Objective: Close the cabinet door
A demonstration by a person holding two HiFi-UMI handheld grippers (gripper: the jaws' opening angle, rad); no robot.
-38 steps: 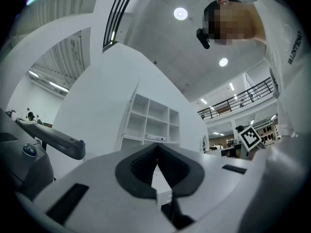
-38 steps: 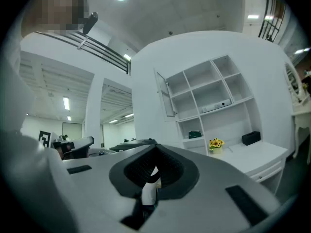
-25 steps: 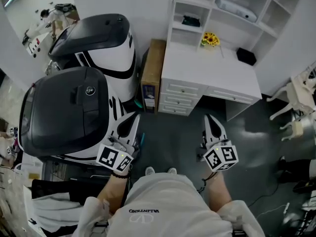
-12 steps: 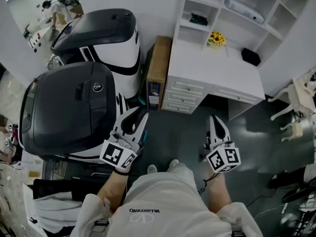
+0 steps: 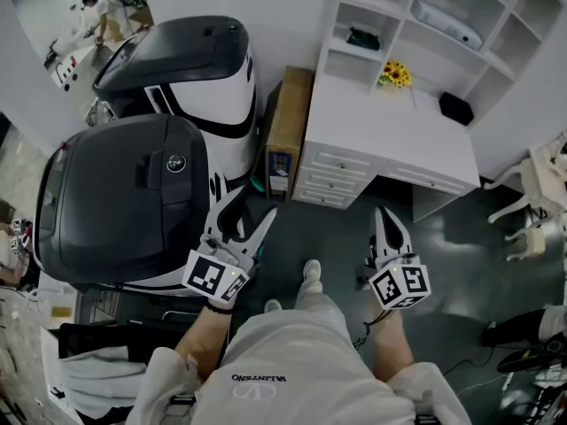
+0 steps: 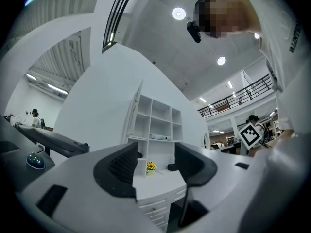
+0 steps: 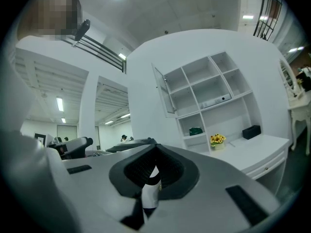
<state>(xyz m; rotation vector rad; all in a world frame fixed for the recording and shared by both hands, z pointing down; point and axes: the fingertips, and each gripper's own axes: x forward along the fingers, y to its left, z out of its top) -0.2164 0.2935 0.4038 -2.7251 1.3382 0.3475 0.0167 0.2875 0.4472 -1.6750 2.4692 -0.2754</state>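
A white shelf unit (image 5: 416,16) stands on a white desk (image 5: 381,131) ahead of me. Its upper left cabinet door (image 7: 163,89) hangs open, swung out to the left; the left gripper view also shows the door (image 6: 137,106) edge-on. My left gripper (image 5: 250,209) is held low in front of the desk, far from the door. Its jaws have just been opening and now stand wide apart with nothing between them (image 6: 155,161). My right gripper (image 5: 387,218) is level beside it, jaws shut on nothing (image 7: 154,166).
Two large black-and-white machines (image 5: 133,193) fill the left side. A brown box (image 5: 288,131) stands between them and the desk drawers (image 5: 332,175). On the desk are yellow flowers (image 5: 396,73) and a black box (image 5: 454,107). A white chair (image 5: 540,193) is at the right.
The left gripper's jaws have opened from shut to wide. Both grippers and the person have shifted a little toward the desk; one foot has stepped forward.
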